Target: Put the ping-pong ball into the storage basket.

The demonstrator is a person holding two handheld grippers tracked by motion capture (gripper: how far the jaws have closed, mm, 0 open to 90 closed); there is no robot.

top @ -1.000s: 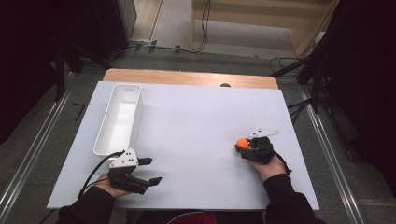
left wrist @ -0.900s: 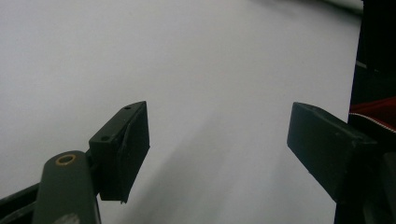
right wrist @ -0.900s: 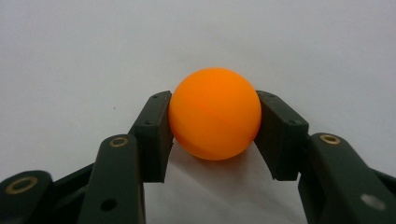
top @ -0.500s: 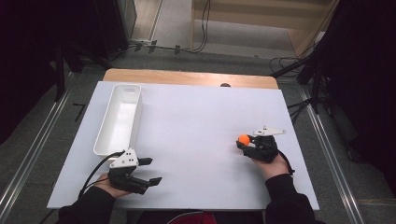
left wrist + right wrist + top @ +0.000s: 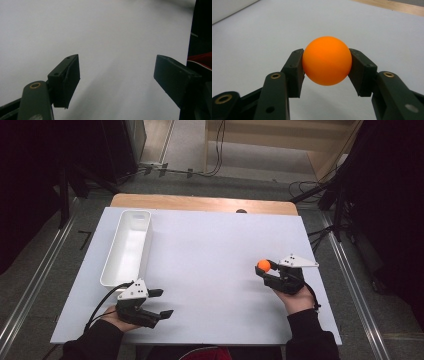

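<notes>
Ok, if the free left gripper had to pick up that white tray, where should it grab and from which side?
Grip the near short end wall of the white tray, coming from above with one jaw inside and one outside. The rim is thin and upright, that end lies closest to the open left gripper, and the tray looks too wide to span.

Your right gripper [image 5: 264, 268] sits at the right side of the table, its jaws pressed against both sides of the orange ball [image 5: 327, 64]. Your left gripper [image 5: 161, 302] rests low near the front left edge, jaws spread wide with nothing between them.
</notes>
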